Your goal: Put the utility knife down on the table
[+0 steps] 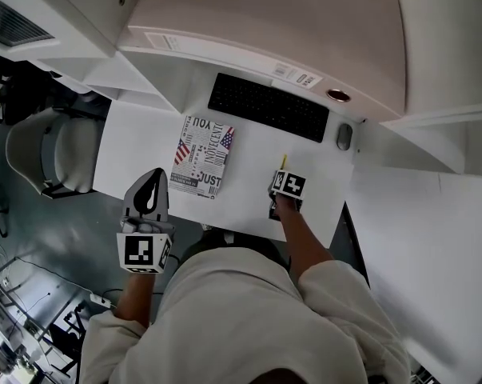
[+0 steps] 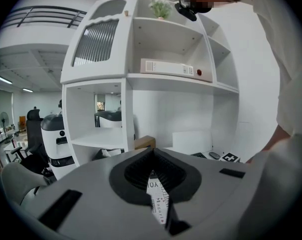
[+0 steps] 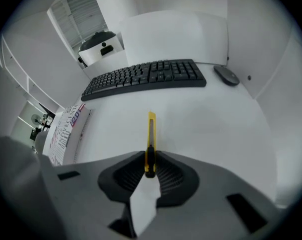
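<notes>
We have the right tool (image 3: 149, 158) clamped on the utility knife (image 3: 151, 131), blade end angled toward the counter (image 3: 216, 129) near the keyboard (image 3: 145, 76), left tool (image 2: 153, 151) closed empty; next, lower it flat, then release.

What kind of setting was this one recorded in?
Most likely an office workstation. A black keyboard and a mouse sit on a white desk. What looks like a binder lies on the white shelving over it. An office chair stands beside the desk.
</notes>
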Available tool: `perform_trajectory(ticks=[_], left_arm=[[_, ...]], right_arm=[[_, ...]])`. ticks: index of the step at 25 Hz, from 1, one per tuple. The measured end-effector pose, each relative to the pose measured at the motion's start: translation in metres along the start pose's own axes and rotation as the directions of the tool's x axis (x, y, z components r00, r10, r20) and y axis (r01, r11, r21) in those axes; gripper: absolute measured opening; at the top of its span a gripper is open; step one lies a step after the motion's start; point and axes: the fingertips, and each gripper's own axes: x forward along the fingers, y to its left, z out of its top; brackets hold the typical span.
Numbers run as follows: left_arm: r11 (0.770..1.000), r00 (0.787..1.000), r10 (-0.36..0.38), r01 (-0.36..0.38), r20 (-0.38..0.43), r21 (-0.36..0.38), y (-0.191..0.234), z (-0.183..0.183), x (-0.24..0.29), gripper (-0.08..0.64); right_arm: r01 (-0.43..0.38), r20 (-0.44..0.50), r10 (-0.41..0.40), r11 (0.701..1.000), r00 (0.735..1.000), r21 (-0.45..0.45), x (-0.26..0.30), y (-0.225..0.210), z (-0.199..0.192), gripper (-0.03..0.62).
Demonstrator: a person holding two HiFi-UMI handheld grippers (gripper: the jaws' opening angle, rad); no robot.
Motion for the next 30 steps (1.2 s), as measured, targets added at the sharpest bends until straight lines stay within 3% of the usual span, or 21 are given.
perform_trajectory(ticks=[11,24,30], left_arm=[[0.999,1.0,0.028,-0.028,-0.006,-0.024,0.011,-0.009,0.001,0.002],[0.998,0.999,0.046,-0.046,-0.002,-0.033,0.009,-0.011,-0.005,0.002],[0.998,0.999,0.052,-0.051,0.003,-0.033,0.007,-0.009,-0.008,0.002]], right_arm=[[0.007,-0.095,-0.006,1.0,0.995,0.012,0.01,0.002,-0.003,0.074],[-0.021,-0.103,0.02,1.0,0.994,-0.006,0.01,0.005,-0.004,0.095],[-0.034,-0.084,0.034,0.999,0.996,0.0,0.006,0.004,0.0,0.134]])
